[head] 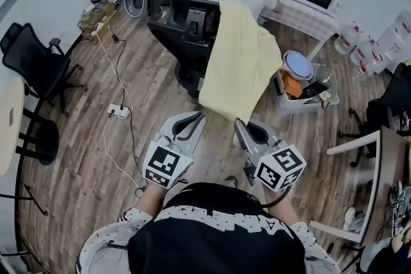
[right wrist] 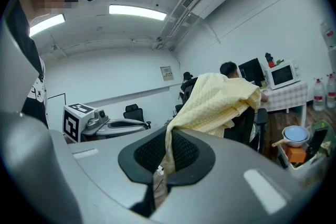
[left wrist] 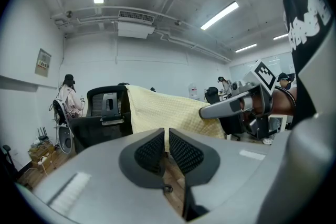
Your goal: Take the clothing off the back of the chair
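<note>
Clothing (right wrist: 218, 99) in right hand-held gripper (right wrist: 169, 153)

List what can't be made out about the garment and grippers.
Head view: the yellow garment covers the chair where it hangs.
Left gripper view: whether the left gripper pinches the yellow in its narrow gap or it lies behind.
Any view: garment type, no sleeves or collar show.

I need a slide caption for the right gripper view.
Right gripper pinches the yellow cloth draped over the chair back.
</note>
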Motion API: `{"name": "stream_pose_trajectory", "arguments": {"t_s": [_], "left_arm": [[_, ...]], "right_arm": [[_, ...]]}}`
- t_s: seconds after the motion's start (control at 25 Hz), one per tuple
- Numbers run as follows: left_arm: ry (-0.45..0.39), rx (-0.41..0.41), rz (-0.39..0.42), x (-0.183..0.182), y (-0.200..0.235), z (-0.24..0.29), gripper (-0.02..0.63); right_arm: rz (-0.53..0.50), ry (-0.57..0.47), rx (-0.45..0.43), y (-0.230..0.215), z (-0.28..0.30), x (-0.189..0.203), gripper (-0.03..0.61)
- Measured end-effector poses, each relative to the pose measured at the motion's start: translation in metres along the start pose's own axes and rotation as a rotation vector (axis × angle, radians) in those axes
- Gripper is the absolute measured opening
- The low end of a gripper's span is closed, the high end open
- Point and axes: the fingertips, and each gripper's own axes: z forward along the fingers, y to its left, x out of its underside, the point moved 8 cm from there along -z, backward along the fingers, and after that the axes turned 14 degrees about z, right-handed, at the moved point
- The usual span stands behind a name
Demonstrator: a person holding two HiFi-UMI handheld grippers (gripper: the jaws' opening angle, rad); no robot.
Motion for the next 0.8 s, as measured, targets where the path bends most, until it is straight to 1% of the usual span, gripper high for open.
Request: {"name": "stream_pose_trajectory", "arguments": {"t_s": [0.08,0.12,0.16,0.2,0.44,0.8], "left_arm": [[0.005,0.006,0.002,0.001,-0.001,0.000,0.004],[0.009,0.007,0.004,0.001,-0.002,0.000,0.020],[0.013,0.009,0.005,0.002,-0.002,0.001,0.061],[0.016,0.010,0.006,0.002,-0.002,0.001,0.083],[0.021,0.022,0.010,0.003,-0.005,0.001,0.084],[0.016,0.034,0.005,0.004,-0.009,-0.005,0.092]], "right_arm": [[0.003,-0.003,0.003,0.000,-0.002,0.001,0.020],[0.005,-0.005,0.005,0.001,-0.002,0.001,0.020],[0.006,-0.007,0.006,0.001,-0.003,0.002,0.020],[0.006,-0.009,0.008,0.001,-0.004,0.002,0.020],[0.001,-0.015,0.017,0.005,-0.007,0.001,0.020],[-0.008,-0.019,0.003,0.017,-0.011,0.002,0.020]]}}
